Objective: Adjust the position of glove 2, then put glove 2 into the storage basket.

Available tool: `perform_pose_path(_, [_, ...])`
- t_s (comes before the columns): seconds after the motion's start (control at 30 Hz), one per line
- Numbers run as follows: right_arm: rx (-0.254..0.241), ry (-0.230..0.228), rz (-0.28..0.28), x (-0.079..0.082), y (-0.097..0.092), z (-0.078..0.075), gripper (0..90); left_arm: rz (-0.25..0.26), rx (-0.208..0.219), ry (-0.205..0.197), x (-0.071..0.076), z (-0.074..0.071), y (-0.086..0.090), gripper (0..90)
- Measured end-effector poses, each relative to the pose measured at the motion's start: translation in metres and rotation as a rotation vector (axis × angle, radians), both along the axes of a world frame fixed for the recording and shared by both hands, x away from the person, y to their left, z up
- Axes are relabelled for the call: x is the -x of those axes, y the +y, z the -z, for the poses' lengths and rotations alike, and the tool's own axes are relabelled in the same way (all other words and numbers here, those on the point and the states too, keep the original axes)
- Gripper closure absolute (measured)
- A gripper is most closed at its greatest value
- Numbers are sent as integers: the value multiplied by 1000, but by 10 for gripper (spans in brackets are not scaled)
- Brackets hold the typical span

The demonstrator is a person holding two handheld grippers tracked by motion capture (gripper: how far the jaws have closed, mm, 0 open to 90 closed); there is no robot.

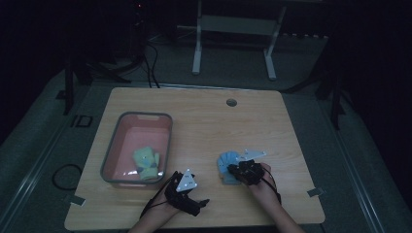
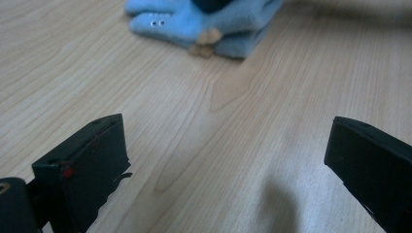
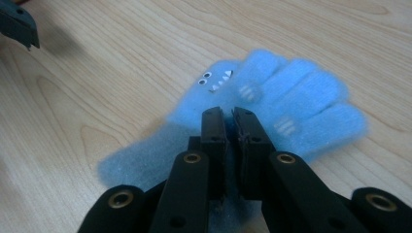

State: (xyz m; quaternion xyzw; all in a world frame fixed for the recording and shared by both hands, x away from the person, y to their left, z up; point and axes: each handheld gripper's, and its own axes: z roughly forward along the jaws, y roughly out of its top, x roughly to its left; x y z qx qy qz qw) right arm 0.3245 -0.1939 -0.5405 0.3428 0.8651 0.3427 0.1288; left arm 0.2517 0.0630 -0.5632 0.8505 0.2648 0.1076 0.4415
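A fuzzy blue glove (image 1: 225, 162) with small eyes and teeth printed on it lies on the wooden table (image 1: 218, 126) near the front middle. In the right gripper view the blue glove (image 3: 291, 97) spreads its fingers up and to the right. My right gripper (image 3: 229, 114) points down onto its palm, jaws pressed together on the fabric. In the high view the right gripper (image 1: 240, 170) covers the glove's right side. My left gripper (image 1: 200, 205) rests low near the front edge, left of the glove. The left gripper (image 2: 223, 155) is open and empty, and the blue glove (image 2: 233, 29) lies ahead of it.
A pink tub with a grey rim (image 1: 167, 136) stands at the left of the table, and yellow-green gloves (image 1: 146, 162) lie in its near end. A round cable hole (image 1: 231, 102) sits by the far edge. White frame legs (image 1: 197, 53) stand on the floor beyond.
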Motion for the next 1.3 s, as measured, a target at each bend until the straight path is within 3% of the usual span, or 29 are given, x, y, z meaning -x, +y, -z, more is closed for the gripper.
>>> perform_pose_path(0.1, [1,-3,-3,0,1,0,806,-6,20,9,0,-2,0,22])
perform_pose_path(0.17, [-9,-5,-2,0,0,-3,751,-4,2,6,1,-3,-1,22])
perform_pose_path(0.37, [-79,-31,11,1,-12,-16,442,-11,-82,6,1,-3,-7,22])
perform_pose_path(0.47, [-108,-43,23,-1,-20,-22,304,1,-80,11,2,-5,-9,22])
perform_pose_path(0.53, [-130,-57,35,-2,-26,-27,291,13,-92,28,2,-6,-12,23])
perform_pose_path(0.67, [-167,-78,50,-5,-37,-35,218,52,-138,2,2,-6,-19,60])
perform_pose_path(0.77, [-170,-83,48,-7,-41,-39,197,77,-125,-12,1,-7,-24,60])
perform_pose_path(0.83, [-158,-104,11,-10,-45,-41,133,103,-130,-31,-1,-11,-30,60])
perform_pose_path(0.93, [-169,-106,1,-11,-46,-42,127,124,-112,-36,-7,-17,-38,59])
perform_pose_path(1.0, [-183,-49,28,-15,-48,-43,134,138,-118,-64,-11,-21,-45,59])
perform_pose_path(1.07, [-166,-20,35,-17,-46,-43,104,161,-126,-82,-15,-24,-52,60])
perform_pose_path(1.13, [-191,3,29,-19,-45,-42,104,187,-140,-94,-19,-27,-60,60])
perform_pose_path(1.2, [-179,29,21,-22,-42,-40,105,196,-162,-102,-24,-28,-69,76])
perform_pose_path(1.3, [-153,47,19,-29,-39,-37,179,209,-177,-115,-31,-29,-81,143])
